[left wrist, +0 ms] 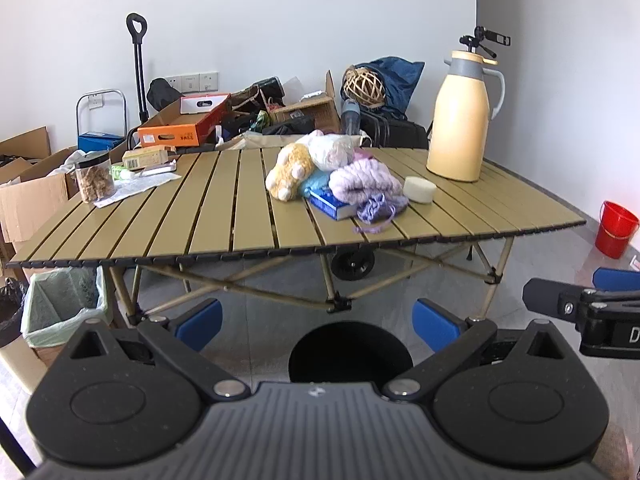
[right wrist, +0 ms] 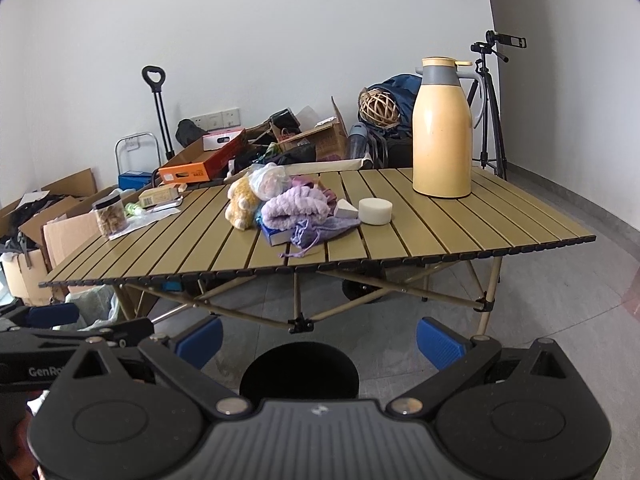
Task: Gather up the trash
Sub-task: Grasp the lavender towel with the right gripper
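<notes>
A: Trash candidates first: which ones, and where?

B: At the far left corner of the olive slatted folding surface (left wrist: 224, 216) lie flat white paper sheets (left wrist: 140, 188), a small crumpled green-and-white wrapper (left wrist: 120, 173) and a pale cardboard carton (left wrist: 145, 157), all just beside a clear plastic jar with a black lid (left wrist: 94, 178). I judge the papers and wrapper to be the trash; the carton I cannot tell.

A: How will they handle?

B: Light and limp, probably. The sheets lie flat on the slats, so pinch a raised edge or corner, not the middle. The wrapper is bunched and should take a squeeze anywhere. The jar seems to stand on the paper, so a pull could drag or tip it.

A: And the middle pile?

B: A yellow plush toy (left wrist: 289, 171), lilac knitted wool (left wrist: 366, 184), a blue book (left wrist: 332, 205) and a white foam disc (left wrist: 419, 189). Soft goods, likely not trash. A tall cream thermos jug (left wrist: 460, 120) stands far right.

A: Grippers?

B: The left gripper (left wrist: 318, 322) and right gripper (right wrist: 319, 339) both hang below the near edge, blue pads wide apart, holding nothing.

A: The room?

B: Grey tiled floor, white walls. A bin lined with a pale green bag (left wrist: 64, 304) stands under the left end, cardboard boxes (left wrist: 32, 200) beyond it, a red bucket (left wrist: 616, 228) right.
</notes>
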A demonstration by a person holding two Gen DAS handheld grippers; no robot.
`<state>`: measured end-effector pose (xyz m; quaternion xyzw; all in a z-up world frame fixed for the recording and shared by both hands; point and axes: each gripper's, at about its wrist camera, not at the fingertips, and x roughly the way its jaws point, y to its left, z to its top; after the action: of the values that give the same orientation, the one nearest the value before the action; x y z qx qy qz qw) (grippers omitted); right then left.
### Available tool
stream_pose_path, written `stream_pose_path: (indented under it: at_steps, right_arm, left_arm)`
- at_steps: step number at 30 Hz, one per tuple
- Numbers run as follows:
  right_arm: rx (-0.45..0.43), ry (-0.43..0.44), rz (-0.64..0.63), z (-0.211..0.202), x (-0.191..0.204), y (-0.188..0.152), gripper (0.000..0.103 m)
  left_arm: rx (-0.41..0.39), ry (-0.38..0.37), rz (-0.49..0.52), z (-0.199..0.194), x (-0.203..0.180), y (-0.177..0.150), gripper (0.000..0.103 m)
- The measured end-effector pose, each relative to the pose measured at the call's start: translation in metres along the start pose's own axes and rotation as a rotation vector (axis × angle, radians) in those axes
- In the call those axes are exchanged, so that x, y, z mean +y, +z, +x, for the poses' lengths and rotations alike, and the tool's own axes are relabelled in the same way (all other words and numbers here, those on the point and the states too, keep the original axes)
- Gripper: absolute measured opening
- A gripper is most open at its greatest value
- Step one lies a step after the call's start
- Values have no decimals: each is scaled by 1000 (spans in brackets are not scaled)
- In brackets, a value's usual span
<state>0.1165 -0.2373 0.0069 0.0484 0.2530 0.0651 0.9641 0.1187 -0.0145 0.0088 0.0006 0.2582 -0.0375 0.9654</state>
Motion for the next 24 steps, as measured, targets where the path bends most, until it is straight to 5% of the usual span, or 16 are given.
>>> stream_pose_path:
  at_steps: [24]
  right_arm:
    - [-179,-50,61,113,-16,59,103]
  left_arm:
    - [-123,65,-144,104,19,73,103]
